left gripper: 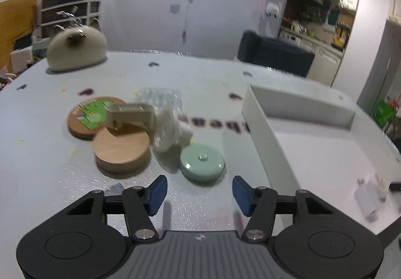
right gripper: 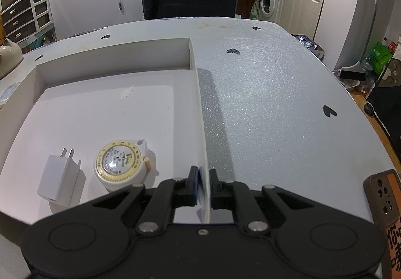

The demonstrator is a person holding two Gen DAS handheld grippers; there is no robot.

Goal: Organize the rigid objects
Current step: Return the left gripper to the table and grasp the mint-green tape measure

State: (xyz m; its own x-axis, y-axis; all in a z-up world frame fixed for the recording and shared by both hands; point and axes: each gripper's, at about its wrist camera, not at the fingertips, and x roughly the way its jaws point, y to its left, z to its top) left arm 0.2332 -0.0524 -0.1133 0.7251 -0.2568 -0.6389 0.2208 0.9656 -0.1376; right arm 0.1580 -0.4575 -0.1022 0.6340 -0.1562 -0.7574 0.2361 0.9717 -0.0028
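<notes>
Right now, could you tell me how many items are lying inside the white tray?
2: a white charger near the tray's front left, and a round tape measure just right of it. The near corner behind the gripper is hidden.

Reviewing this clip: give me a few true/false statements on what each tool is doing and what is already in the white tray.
1. The left tool is open and empty. True.
2. The right tool is shut on the charger. False: it grips the white tray wall; the white charger lies inside.
3. A tape measure lies in the tray beside the charger. True.
4. The green disc is already in the tray. False: it sits on the table by the wooden disc.
</notes>
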